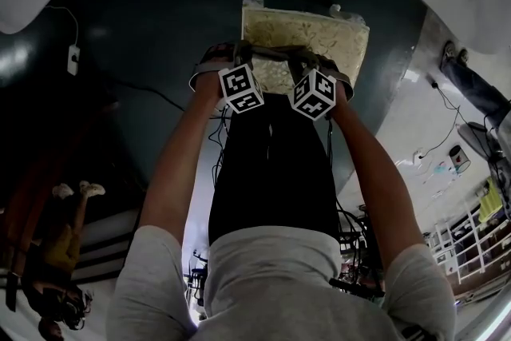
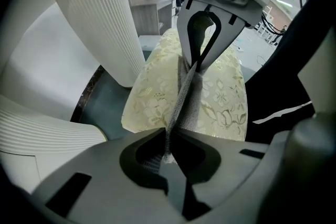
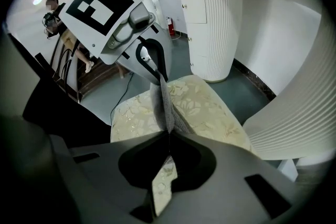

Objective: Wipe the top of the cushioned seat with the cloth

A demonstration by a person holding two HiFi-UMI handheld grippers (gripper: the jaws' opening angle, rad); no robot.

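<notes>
The cushioned seat (image 1: 327, 34) is a square pad in pale yellow floral fabric, just beyond my hands in the head view. A grey woven cloth (image 2: 187, 96) is stretched taut between both grippers, low over the seat (image 2: 227, 105). My left gripper (image 2: 169, 150) is shut on one end of the cloth. The right gripper (image 3: 169, 145) is shut on the other end of the cloth (image 3: 165, 106). Each gripper view shows the opposite gripper pinching the cloth: the right gripper (image 2: 200, 64) and the left gripper (image 3: 159, 77). Both marker cubes (image 1: 241, 88) sit side by side above the seat's near edge.
A white ribbed pedestal (image 2: 101, 23) stands close beside the seat, with another curved ribbed white piece (image 3: 294, 123) nearby. The floor (image 1: 160, 20) is dark green, with cables (image 1: 164, 96) trailing on it. A person (image 3: 52, 13) stands in the background. Shelving (image 2: 149, 2) is further off.
</notes>
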